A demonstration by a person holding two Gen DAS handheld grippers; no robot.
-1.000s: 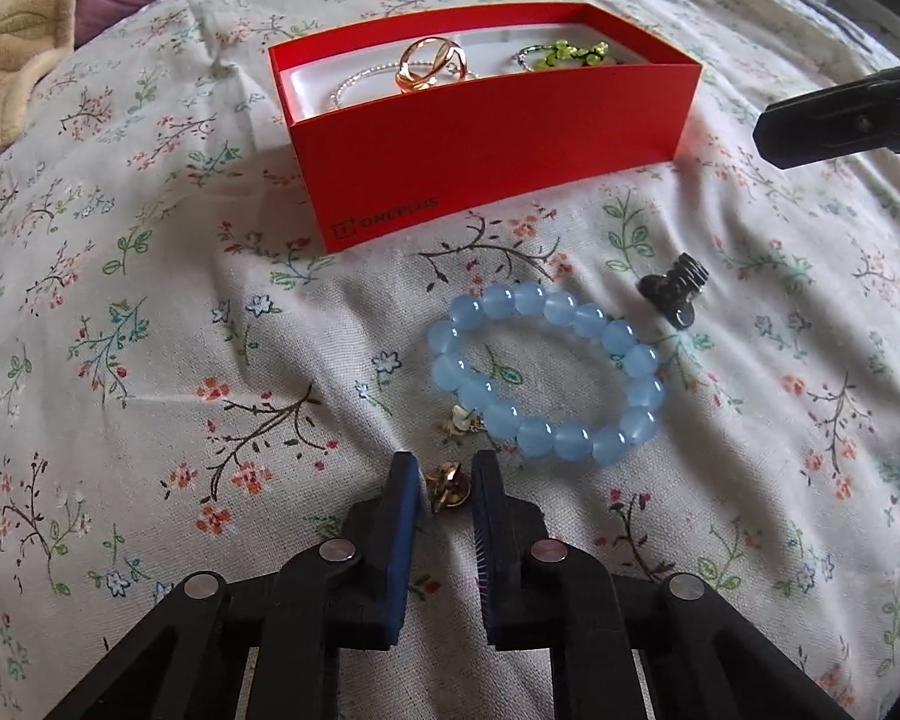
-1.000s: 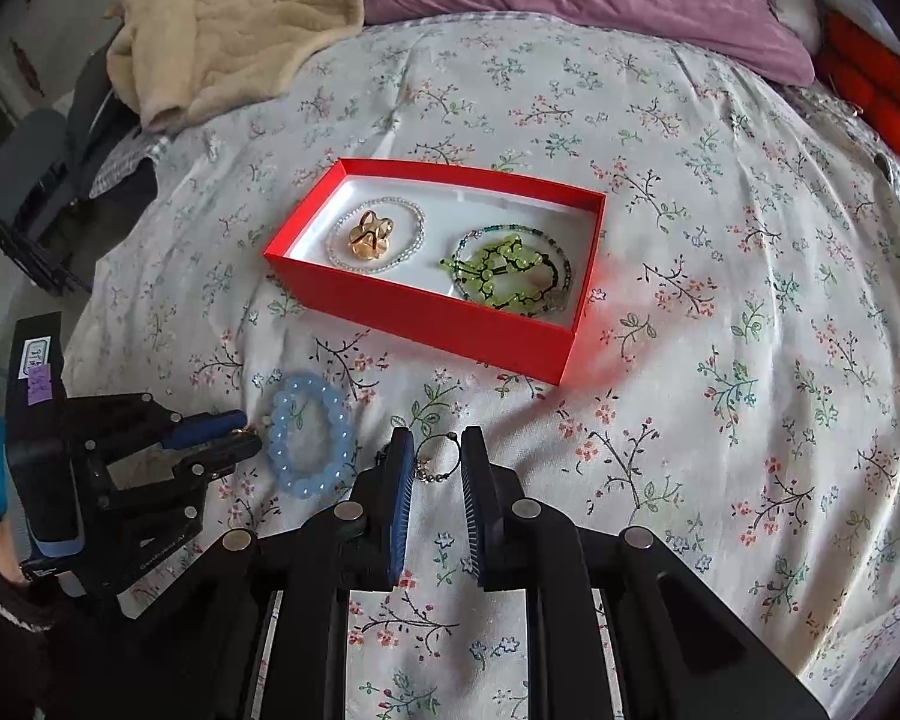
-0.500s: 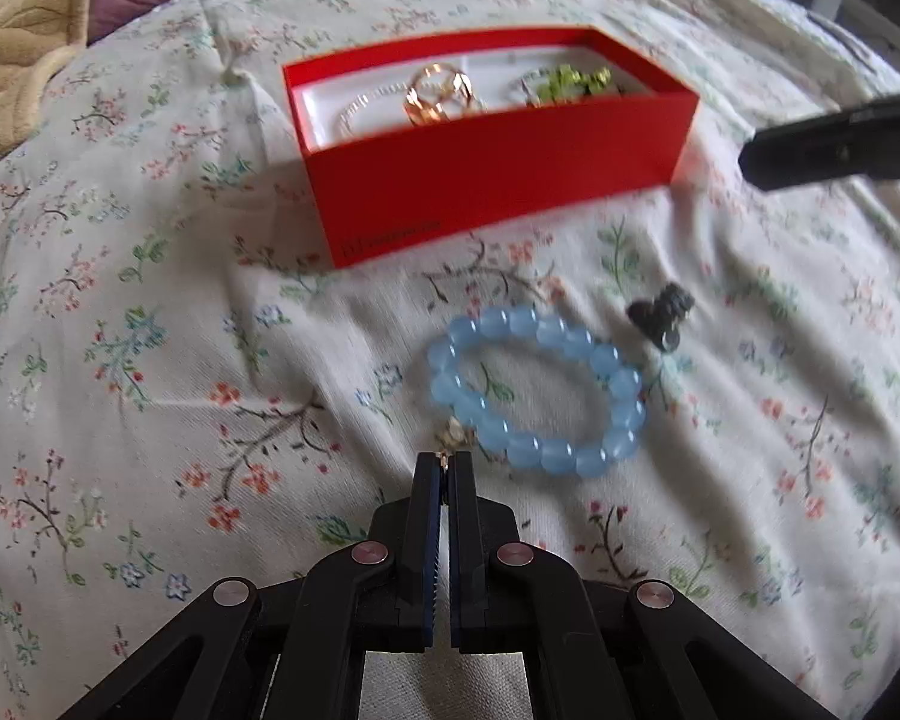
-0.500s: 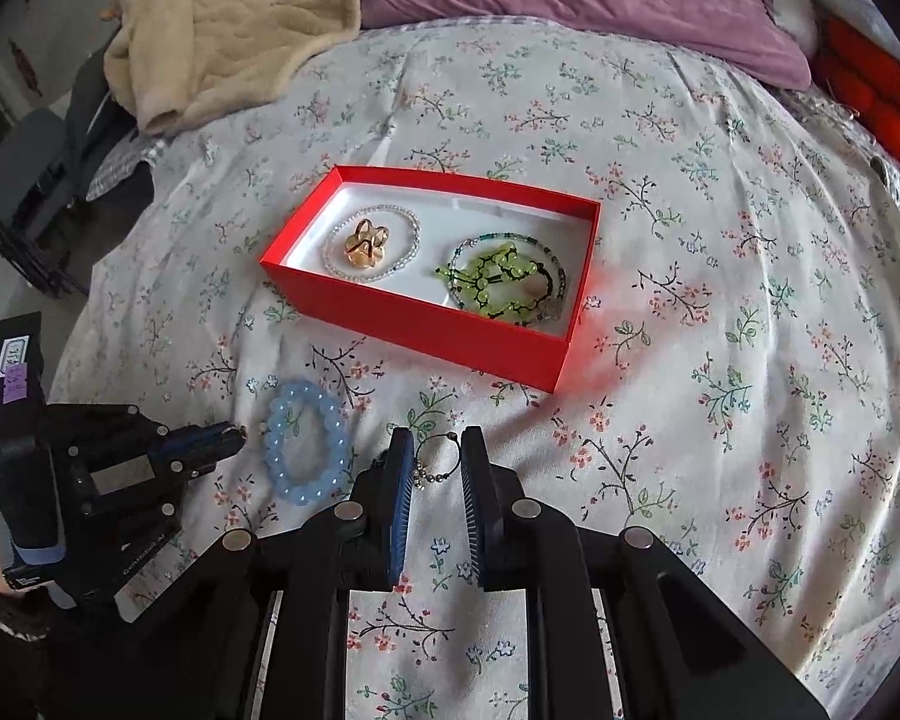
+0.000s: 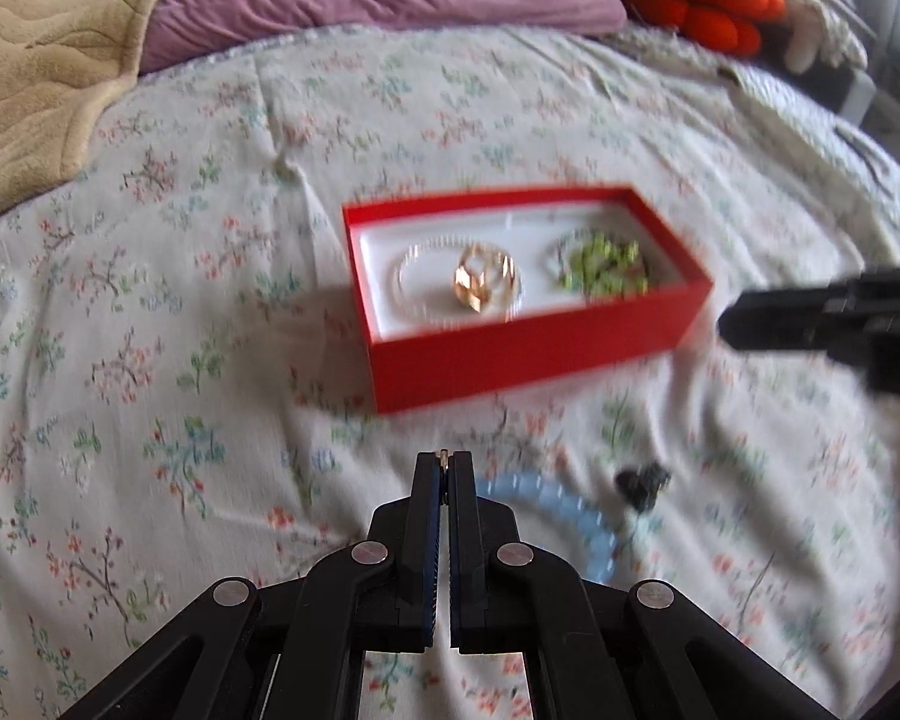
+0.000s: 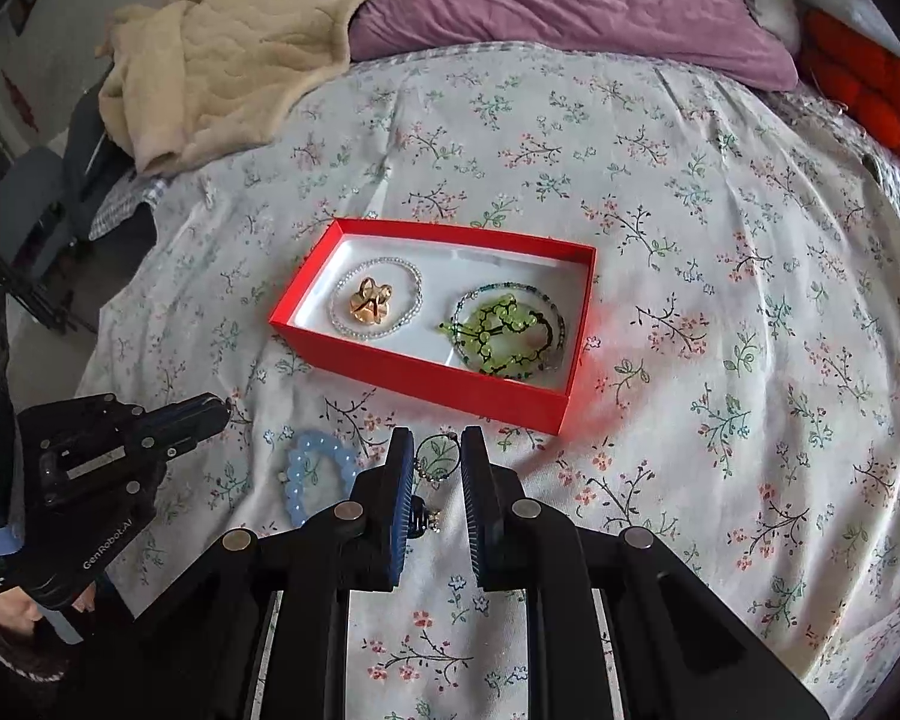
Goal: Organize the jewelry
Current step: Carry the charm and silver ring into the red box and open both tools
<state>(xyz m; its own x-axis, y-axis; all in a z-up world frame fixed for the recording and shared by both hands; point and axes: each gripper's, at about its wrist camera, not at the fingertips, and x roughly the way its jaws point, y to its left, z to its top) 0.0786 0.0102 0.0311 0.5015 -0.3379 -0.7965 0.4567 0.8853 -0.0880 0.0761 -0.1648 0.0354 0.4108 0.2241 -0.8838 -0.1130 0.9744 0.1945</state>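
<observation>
A red box on the floral bedspread holds a gold ornament inside a clear bead bracelet and a green bead bracelet. My left gripper is shut on a small gold piece and is raised above the bed, in front of the box. A blue bead bracelet and a small black clip lie below it. My right gripper is open, its fingers on either side of a thin ring with small beads on the bed.
A beige blanket and a purple pillow lie at the head of the bed. Orange cushions sit at the far right. A chair stands off the bed's left edge.
My left gripper closed on the small gold piece beside the blue bracelet and lifted it toward the box. The right gripper stayed open around the thin ring.
</observation>
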